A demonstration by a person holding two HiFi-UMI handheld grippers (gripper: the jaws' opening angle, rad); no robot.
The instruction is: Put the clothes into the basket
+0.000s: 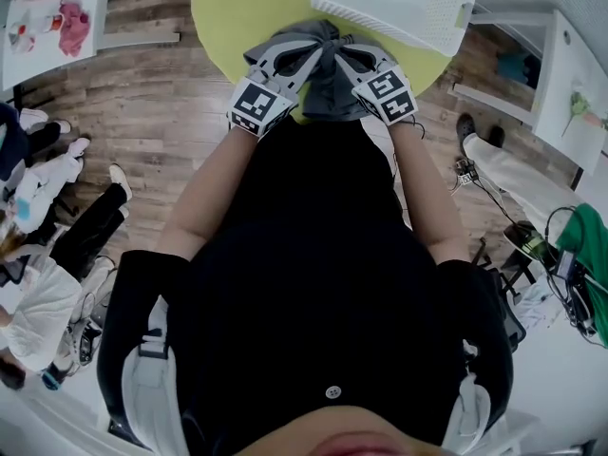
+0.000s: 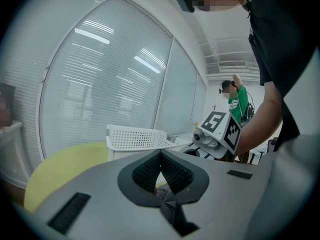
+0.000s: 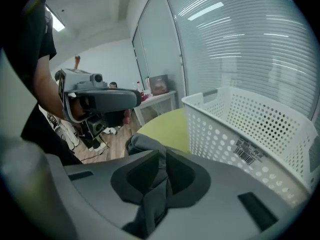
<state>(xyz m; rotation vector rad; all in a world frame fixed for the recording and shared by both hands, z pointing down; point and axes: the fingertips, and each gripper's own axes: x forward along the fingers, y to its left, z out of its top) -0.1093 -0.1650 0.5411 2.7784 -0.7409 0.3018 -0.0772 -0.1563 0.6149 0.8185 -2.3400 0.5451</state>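
A grey garment point(image 1: 328, 84) hangs bunched at the near edge of the round yellow-green table point(image 1: 228, 17), lifted between both grippers. My left gripper point(image 1: 312, 53) is shut on a fold of it, and dark cloth shows pinched between the jaws point(image 2: 161, 173). My right gripper point(image 1: 347, 53) is shut on the garment too, with grey fabric point(image 3: 145, 145) running between its jaws point(image 3: 162, 169). The white perforated basket point(image 1: 399, 3) stands on the table just beyond and to the right, close to the right gripper point(image 3: 250, 134) and behind the left one point(image 2: 137, 136).
Wooden floor point(image 1: 152, 103) surrounds the table. Several people point(image 1: 38, 188) stand at the left. A white desk point(image 1: 560, 84) is at the right, with cables and gear point(image 1: 560, 264) on the floor below it. A person in green point(image 2: 240, 101) stands far off.
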